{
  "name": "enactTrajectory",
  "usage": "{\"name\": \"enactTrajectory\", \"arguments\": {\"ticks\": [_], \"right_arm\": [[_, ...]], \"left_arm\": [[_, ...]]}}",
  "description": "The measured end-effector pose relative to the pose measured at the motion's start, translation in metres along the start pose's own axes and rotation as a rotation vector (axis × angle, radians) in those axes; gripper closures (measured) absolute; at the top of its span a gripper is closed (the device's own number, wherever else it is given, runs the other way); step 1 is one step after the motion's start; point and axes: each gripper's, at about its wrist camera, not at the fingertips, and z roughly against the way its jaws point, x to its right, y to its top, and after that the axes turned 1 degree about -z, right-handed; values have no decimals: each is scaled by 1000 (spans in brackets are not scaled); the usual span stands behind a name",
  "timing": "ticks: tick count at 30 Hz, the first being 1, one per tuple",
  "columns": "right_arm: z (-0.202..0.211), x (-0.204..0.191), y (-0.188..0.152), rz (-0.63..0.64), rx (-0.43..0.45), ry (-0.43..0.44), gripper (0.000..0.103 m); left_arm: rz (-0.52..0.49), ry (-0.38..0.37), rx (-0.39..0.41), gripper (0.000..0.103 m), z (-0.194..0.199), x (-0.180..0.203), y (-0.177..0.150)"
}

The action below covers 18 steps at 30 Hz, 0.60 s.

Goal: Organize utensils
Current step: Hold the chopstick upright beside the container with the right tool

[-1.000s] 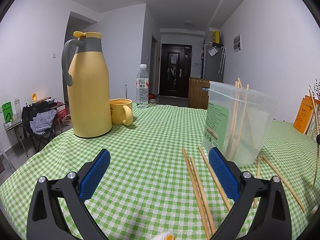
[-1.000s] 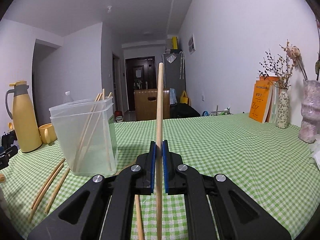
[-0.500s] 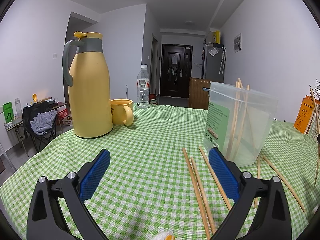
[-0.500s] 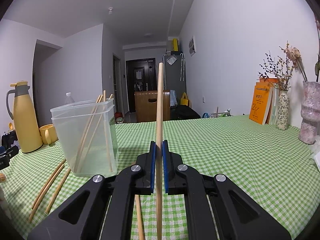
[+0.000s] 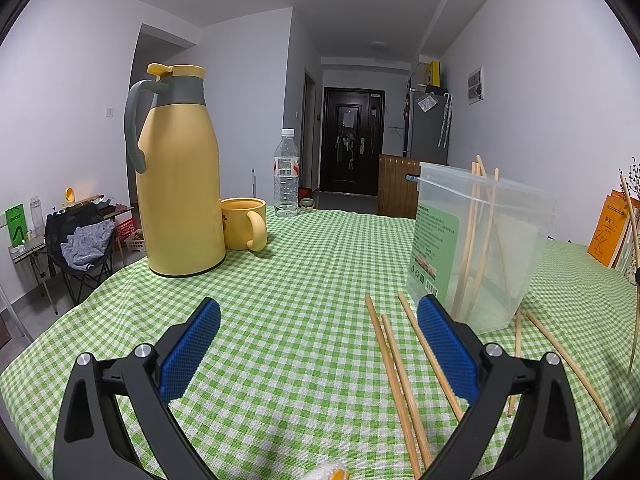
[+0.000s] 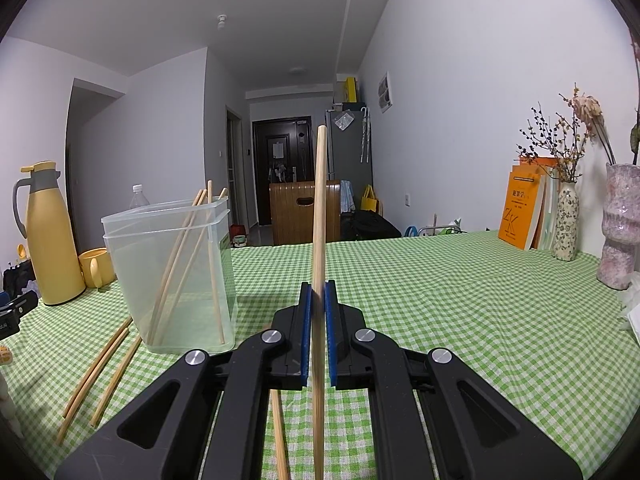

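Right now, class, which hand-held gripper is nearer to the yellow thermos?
Left. The left hand-held gripper hangs open over the cloth with the yellow thermos just ahead to its left. The right hand-held gripper, shut on a chopstick, sits beyond the clear container from it.

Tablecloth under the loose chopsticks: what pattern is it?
Green-and-white gingham check on the tablecloth, clearest in the left wrist view.
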Motion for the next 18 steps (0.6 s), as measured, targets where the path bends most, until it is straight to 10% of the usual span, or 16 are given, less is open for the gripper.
{"name": "enactTrajectory", "arguments": {"ticks": [18], "right_arm": [[0,0,1,-3,6,6,96]], "left_arm": [[-65,14,-43,7,5,18,9]]}}
